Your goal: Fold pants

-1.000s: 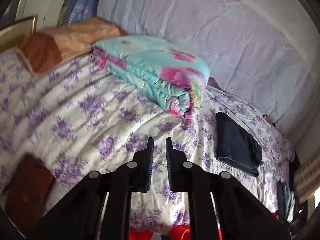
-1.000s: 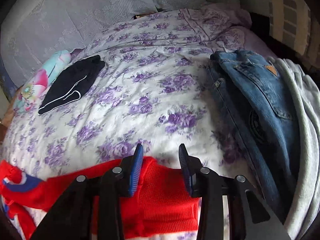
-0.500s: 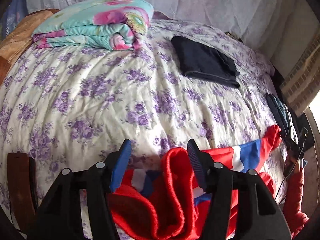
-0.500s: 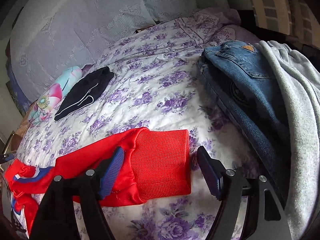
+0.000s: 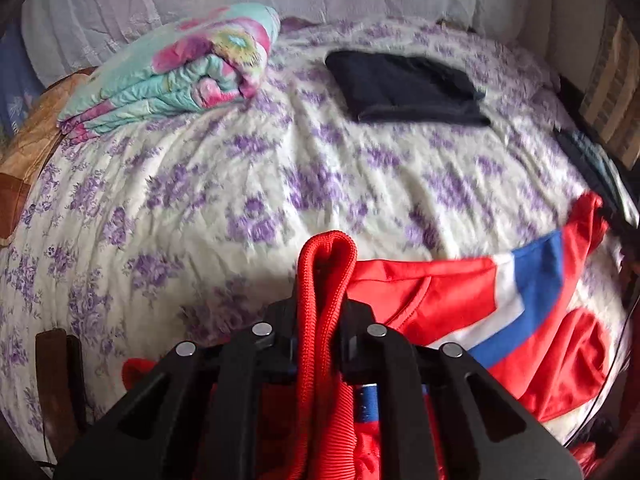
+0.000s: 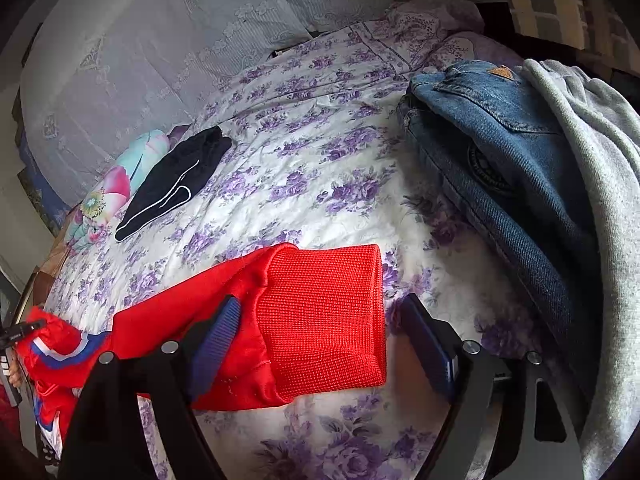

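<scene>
Red track pants with a blue and white stripe (image 5: 532, 284) lie across the near edge of a bed with a purple-flowered cover (image 5: 280, 184). My left gripper (image 5: 322, 304) is shut on the pants' red ribbed waistband (image 5: 326, 272), which stands up between the fingers. In the right wrist view the pants' ribbed red cuff (image 6: 324, 312) lies flat on the bed. My right gripper (image 6: 320, 332) is open wide, one finger on each side of the cuff, not closed on it.
A folded dark garment (image 5: 404, 88) and a rolled floral blanket (image 5: 176, 76) lie at the far side. Blue jeans (image 6: 508, 160) and a grey garment (image 6: 592, 184) are stacked at the right. A brown wooden edge (image 5: 56, 376) is at the near left.
My left gripper went from open around the red waistband to shut on it, lifting a fold. My right gripper opened wider and lowered around the cuff.
</scene>
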{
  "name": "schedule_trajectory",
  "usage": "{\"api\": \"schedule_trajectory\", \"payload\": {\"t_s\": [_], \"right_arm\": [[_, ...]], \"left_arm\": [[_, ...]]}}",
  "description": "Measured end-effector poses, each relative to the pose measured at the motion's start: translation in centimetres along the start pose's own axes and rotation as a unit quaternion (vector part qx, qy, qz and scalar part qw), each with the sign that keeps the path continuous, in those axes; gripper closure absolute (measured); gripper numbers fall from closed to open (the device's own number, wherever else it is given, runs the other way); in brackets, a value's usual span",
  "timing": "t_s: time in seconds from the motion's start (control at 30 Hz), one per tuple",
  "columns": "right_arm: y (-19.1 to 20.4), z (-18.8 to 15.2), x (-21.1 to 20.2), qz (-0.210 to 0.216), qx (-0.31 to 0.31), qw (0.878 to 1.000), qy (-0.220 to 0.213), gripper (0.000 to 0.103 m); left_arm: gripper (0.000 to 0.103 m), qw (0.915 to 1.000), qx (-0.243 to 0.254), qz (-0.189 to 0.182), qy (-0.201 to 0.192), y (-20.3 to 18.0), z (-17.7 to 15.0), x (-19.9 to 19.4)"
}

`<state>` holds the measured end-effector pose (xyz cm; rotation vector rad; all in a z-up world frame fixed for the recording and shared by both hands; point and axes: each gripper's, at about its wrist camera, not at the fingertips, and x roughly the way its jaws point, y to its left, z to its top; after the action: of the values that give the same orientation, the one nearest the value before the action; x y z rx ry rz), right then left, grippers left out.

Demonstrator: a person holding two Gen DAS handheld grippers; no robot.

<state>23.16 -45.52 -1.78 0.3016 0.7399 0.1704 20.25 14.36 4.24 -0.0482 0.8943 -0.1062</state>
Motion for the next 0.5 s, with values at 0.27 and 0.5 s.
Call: {"api": "schedule_trajectory", "payload": {"t_s": [0.27, 0.5], "right_arm": [[0.8, 1.1, 0.1, 0.009, -0.009, 1.0, -0.007, 0.02], [1.8, 1.7, 3.1, 0.031, -0.013, 0.999, 0.039, 0.044]], "left_arm": [[0.091, 0.9872, -0.12, 0.021, -0.103, 5.9, 7.9, -1.7], [0.091, 0.9808, -0.191, 0.035, -0.018, 9.6, 6.2, 7.6]]}}
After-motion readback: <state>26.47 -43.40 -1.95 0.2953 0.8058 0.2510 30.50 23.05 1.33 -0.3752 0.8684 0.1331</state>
